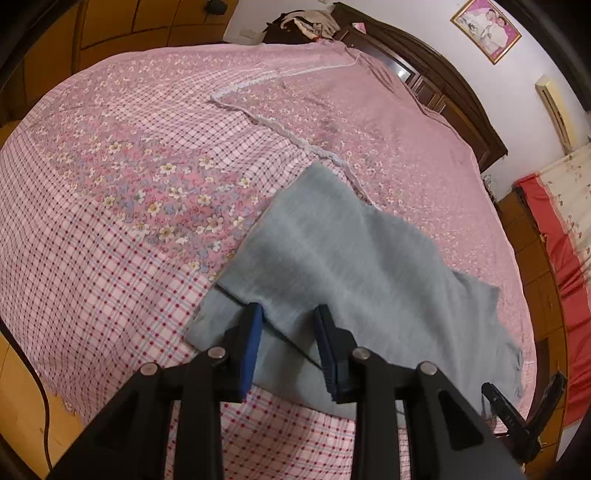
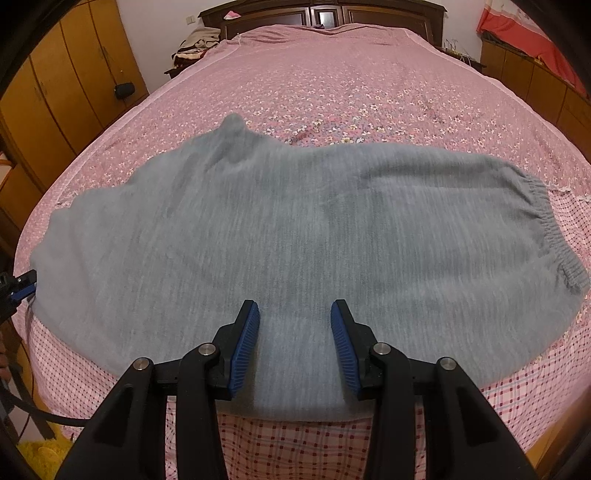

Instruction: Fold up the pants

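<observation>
The right wrist view shows the whole grey pants (image 2: 295, 229) spread across the bed (image 2: 332, 74) ahead of the right gripper (image 2: 294, 317), elastic waistband (image 2: 550, 229) far to its right. The right gripper hovers with jaws apart over the near edge, gripping nothing. The left wrist view alone shows a folded hem layer under the left gripper (image 1: 288, 317), whose jaws are also spread, blue pads (image 1: 253, 350) straddling the cloth edge. Beyond the left gripper a lace-edged coverlet (image 1: 332, 110) lies; a framed photo (image 1: 485, 27) hangs upper right. Wooden wardrobes (image 2: 55, 92) stand left of the right gripper.
</observation>
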The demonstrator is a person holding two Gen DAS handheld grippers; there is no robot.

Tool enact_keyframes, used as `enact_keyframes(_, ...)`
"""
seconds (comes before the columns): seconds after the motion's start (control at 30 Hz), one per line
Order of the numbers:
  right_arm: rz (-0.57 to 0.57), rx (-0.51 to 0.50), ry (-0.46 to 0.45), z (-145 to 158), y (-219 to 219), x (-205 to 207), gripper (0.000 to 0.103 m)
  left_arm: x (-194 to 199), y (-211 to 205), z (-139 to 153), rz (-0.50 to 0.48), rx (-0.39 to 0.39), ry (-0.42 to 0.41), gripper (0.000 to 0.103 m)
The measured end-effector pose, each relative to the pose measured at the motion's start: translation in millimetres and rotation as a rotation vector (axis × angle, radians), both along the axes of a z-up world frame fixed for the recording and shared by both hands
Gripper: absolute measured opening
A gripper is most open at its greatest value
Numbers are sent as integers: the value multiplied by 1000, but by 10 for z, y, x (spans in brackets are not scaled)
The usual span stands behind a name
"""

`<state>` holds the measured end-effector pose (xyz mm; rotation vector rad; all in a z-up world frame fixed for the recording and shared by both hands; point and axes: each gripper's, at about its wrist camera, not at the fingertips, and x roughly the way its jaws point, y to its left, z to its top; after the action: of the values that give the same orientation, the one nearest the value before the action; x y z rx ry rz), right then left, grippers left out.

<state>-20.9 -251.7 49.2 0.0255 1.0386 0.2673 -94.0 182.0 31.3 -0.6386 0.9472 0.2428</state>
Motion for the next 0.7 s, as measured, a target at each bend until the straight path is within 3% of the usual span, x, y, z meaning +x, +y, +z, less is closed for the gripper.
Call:
enact_keyframes(0.27,-1,-7,-3,-14,0,13,42,87,-44,-134,-21,33,68,32)
enact_keyframes(0.57,3,-20,-13,-13,4,-3,42,185,201,-153,88,-83,-37,31)
enact_keyframes(0.7,4,-27,-15,-22,17,-4,42,181,278,-197,105,-94,-27,29)
